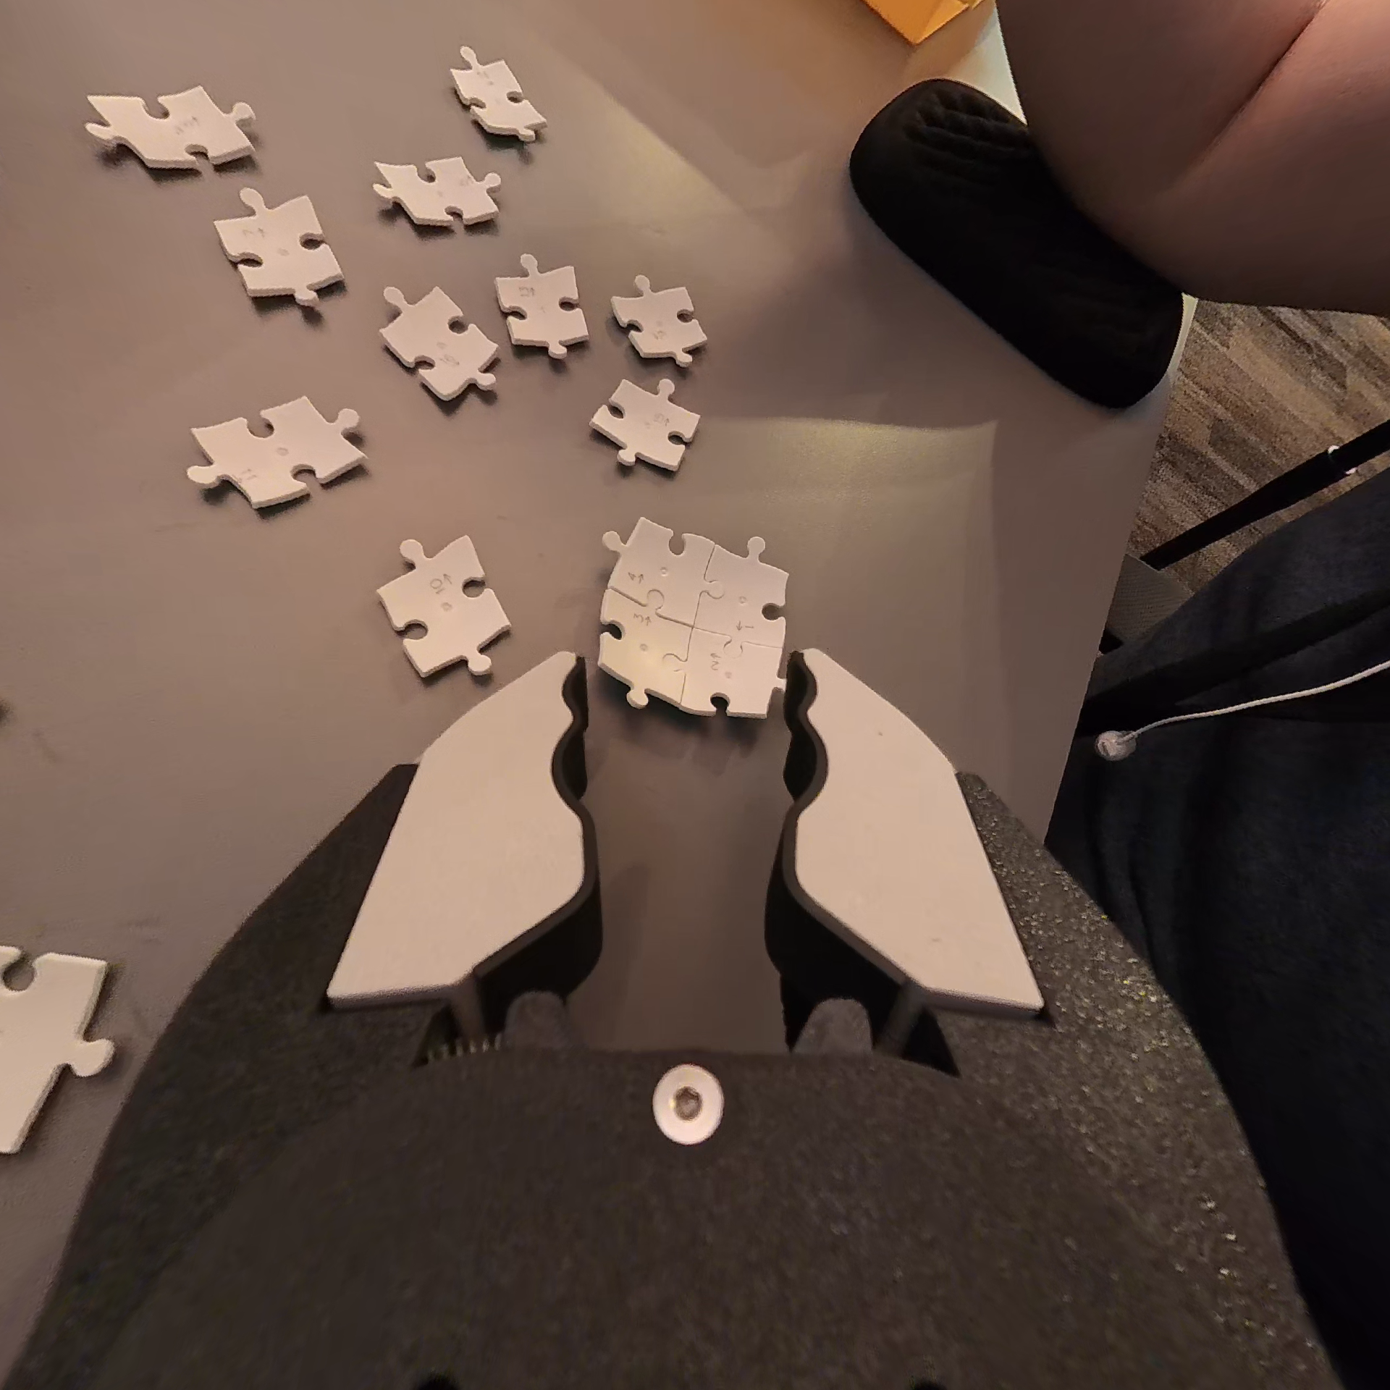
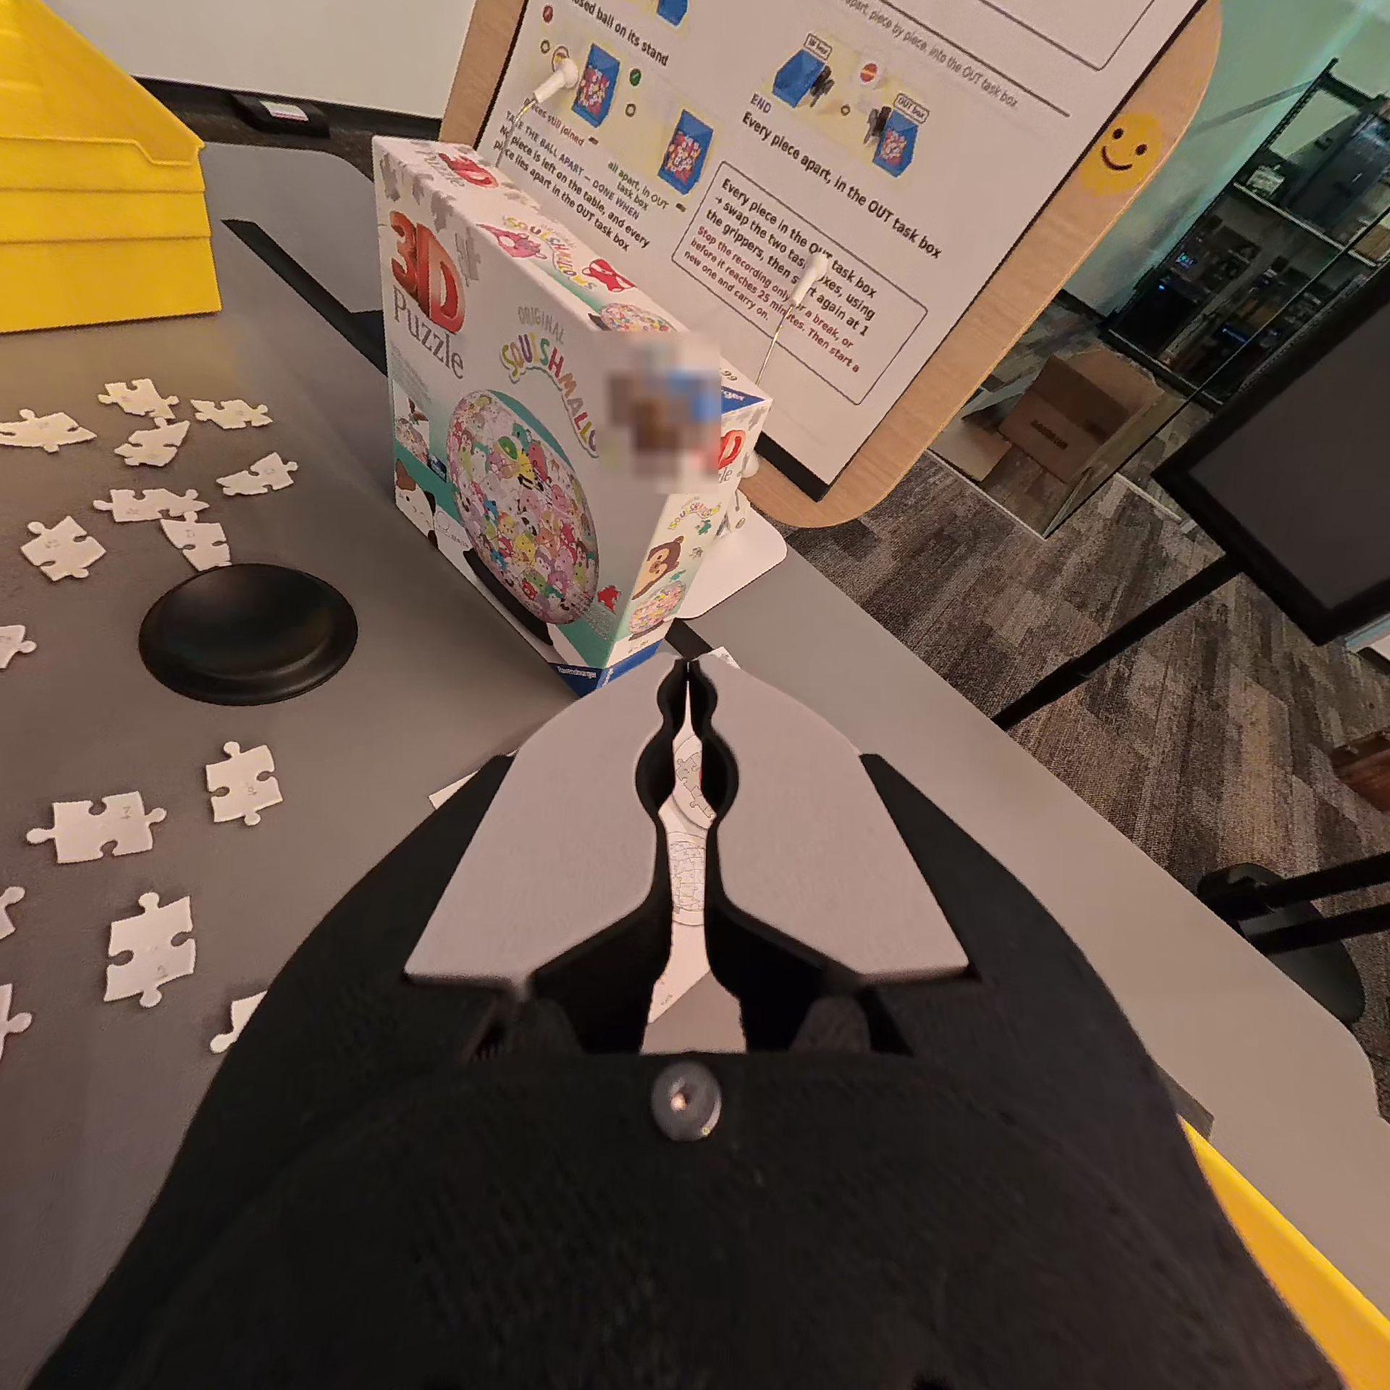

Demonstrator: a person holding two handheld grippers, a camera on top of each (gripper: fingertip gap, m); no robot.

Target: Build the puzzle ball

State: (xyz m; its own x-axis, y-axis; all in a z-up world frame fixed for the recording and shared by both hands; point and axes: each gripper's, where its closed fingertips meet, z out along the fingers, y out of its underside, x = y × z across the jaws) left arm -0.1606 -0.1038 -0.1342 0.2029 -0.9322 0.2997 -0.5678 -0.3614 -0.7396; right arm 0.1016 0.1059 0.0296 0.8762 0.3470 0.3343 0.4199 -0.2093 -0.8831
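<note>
The left gripper (image 1: 684, 681) hangs low over the grey tabletop (image 1: 113, 677) with its jaws spread and nothing between them; the right fingertip (image 1: 799, 677) sits just at the lower right corner of the four-piece patch (image 1: 692, 617), the only joined section seen, which lies near the tabletop's edge. Loose pieces (image 1: 444, 605) are scattered face-down beyond and to the left of it, well apart from each other, so the build is judged barely begun. The right gripper (image 2: 688, 669) is held over a printed instruction sheet (image 2: 688, 865) near the puzzle box (image 2: 526, 481), jaws pressed together at the tips; nothing is seen pinched. The black ball stand (image 2: 248, 632) sits empty on the tabletop among more pieces. The step in hand is judged to be gripping the patch so the next piece can be added. The patch is best taken across one edge with the jaws straddling it flat, not by the corner, since a corner pinch is likely to lever the seams open. Closure should be gentle, as the curved pieces may pop apart. The nearest loose piece is the obvious candidate for the right gripper, though whether its tabs match cannot be told. Its tab should be lined up over the socket before being pressed down, with the patch braced against the tabletop.
</note>
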